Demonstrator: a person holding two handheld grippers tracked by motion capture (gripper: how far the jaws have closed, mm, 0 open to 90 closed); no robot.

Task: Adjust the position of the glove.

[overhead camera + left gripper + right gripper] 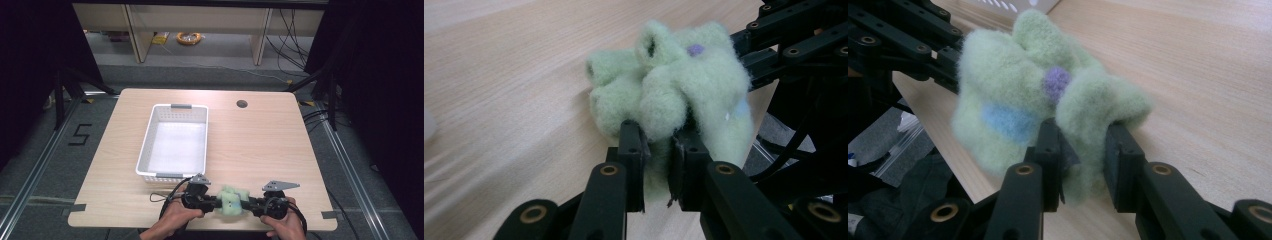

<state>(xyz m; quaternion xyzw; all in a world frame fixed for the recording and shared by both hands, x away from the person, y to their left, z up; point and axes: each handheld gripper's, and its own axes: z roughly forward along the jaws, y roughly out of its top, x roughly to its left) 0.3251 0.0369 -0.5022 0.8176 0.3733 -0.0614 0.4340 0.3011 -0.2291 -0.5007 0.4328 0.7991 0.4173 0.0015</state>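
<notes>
Pale green fleece item (231, 201), fuzzy, with a blue patch and a small purple dot; bunched up at the near edge of the worktop (260, 145), roughly at its middle. Left gripper (658, 160): jaws pinched on a fold of the fleece from one side. Right gripper (1083, 150): jaws clamped on a fold from the opposite side. White perforated basket (145, 145): stands on the left half of the worktop, just behind the left gripper, apart from the fleece.
</notes>
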